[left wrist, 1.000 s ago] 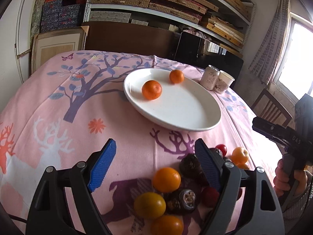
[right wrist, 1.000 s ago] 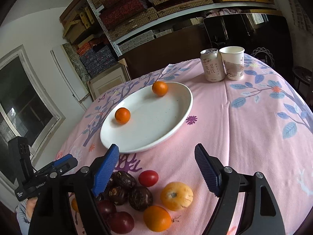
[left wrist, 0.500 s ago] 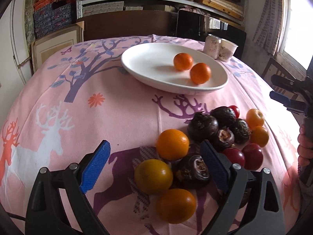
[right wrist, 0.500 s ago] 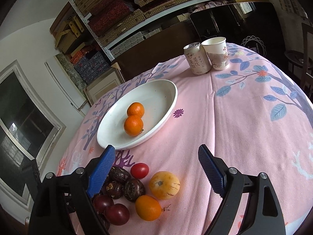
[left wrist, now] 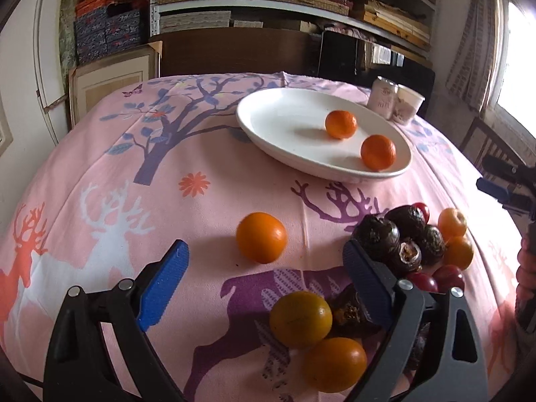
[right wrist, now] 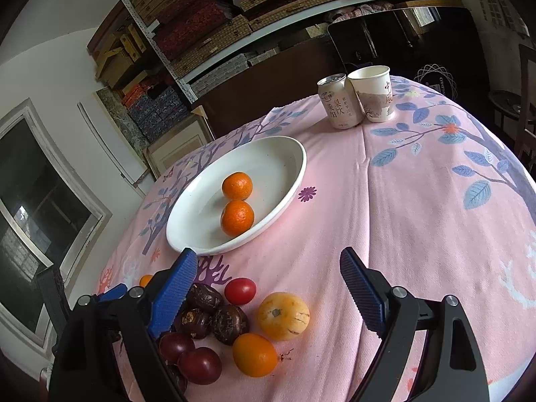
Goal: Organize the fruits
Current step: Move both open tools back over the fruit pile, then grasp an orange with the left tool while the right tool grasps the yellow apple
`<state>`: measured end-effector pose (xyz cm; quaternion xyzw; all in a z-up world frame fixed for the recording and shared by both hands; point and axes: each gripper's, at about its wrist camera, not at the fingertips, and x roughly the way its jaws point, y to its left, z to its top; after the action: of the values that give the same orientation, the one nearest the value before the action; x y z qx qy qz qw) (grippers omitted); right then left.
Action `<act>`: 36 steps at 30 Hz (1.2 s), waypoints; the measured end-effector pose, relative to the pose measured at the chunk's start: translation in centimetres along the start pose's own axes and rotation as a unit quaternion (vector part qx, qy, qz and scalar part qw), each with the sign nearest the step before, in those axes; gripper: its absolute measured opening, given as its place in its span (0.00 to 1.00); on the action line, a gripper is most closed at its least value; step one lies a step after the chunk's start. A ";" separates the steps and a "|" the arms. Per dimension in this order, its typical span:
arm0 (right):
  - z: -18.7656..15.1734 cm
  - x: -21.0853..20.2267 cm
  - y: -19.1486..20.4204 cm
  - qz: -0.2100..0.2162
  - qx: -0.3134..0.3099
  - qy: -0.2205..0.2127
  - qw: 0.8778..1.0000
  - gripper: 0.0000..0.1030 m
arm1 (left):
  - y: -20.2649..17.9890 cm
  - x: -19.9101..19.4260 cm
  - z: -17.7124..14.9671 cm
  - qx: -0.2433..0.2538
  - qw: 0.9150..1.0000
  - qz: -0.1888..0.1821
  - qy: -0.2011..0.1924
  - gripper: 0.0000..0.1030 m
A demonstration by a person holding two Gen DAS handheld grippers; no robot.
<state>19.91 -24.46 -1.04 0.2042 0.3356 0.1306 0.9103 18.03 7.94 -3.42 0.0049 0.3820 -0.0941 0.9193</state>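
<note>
So both grippers are hanging over the pink tablecloth [left wrist: 100, 174] with nothing in them. The left gripper [left wrist: 264, 278] is sitting wide open, its jaws having just been opening, and a loose orange [left wrist: 261, 237] is lying on the cloth in the gap just ahead of the blue pads, touching neither one. The right gripper [right wrist: 268, 284] is also spread wide, jaws just been opening too, and only bare cloth is showing between its tips.

The white plate [right wrist: 284, 167] is sitting toward the middle of the tabletop with 2 tangerines [right wrist: 237, 217] lying on it, nearly touching in the right wrist view, a bit apart in the left one.

The rest of the fruit is bunching up near the front edge of the tabletop: dark wrinkly fruits [right wrist: 231, 323], a red cherry tomato [right wrist: 240, 290], dark red plums [right wrist: 199, 365], a pale yellow fruit [right wrist: 283, 316] and another orange one [right wrist: 254, 354] just beside it. In the left wrist view a yellowish fruit [left wrist: 300, 318] is sitting right by the right-hand pad.

A drink can [right wrist: 338, 104] and a paper cup [right wrist: 373, 95] are standing upright, touching, at the far edge.
</note>
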 end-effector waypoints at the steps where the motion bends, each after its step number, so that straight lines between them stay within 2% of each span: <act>1: 0.0 0.0 0.1 0.000 -0.002 0.000 1.000 0.85 | -0.1 0.3 0.0 0.002 1.000 -0.003 0.005 0.83; 5: -0.2 0.1 0.5 -0.003 -0.011 0.003 1.000 0.85 | 0.2 1.0 0.2 -0.005 1.000 -0.012 0.015 0.71; 10: -0.5 0.3 0.8 -0.009 -0.021 0.007 1.000 0.85 | 0.5 2.0 0.7 -0.005 1.000 -0.011 0.024 0.70; 14: -0.6 0.5 1.0 -0.012 -0.026 0.011 1.000 0.85 | 1.7 3.0 0.6 -0.031 0.998 -0.035 0.050 0.47; 18: -0.8 0.8 1.3 -0.019 -0.039 0.022 0.999 0.85 | 1.9 3.0 0.6 -0.036 0.997 -0.038 0.049 0.45; 22: -1.3 1.9 1.6 -0.031 -0.060 0.055 0.996 0.84 | 1.8 3.0 0.7 -0.035 0.997 -0.042 0.047 0.41; 23: -1.5 2.1 1.7 -0.032 -0.064 0.063 0.995 0.83 | 1.8 2.9 0.6 -0.034 0.997 -0.043 0.047 0.40; 28: -2.1 2.9 1.1 -0.016 -0.052 0.097 0.994 0.55 | 1.7 3.0 0.7 -0.033 0.997 -0.044 0.048 0.41; 33: -2.8 3.8 0.5 -0.024 -0.041 0.119 0.992 0.52 | 1.7 3.0 0.7 -0.033 0.997 -0.044 0.048 0.40; 36: -3.4 4.2 0.5 -0.030 -0.048 0.133 0.990 0.41 | 1.6 3.0 0.7 -0.033 0.997 -0.046 0.047 0.40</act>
<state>20.74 -21.42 -5.52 0.1314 0.4529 0.1454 0.8697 20.85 8.95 -5.17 -0.0388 0.4277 -0.1229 0.8947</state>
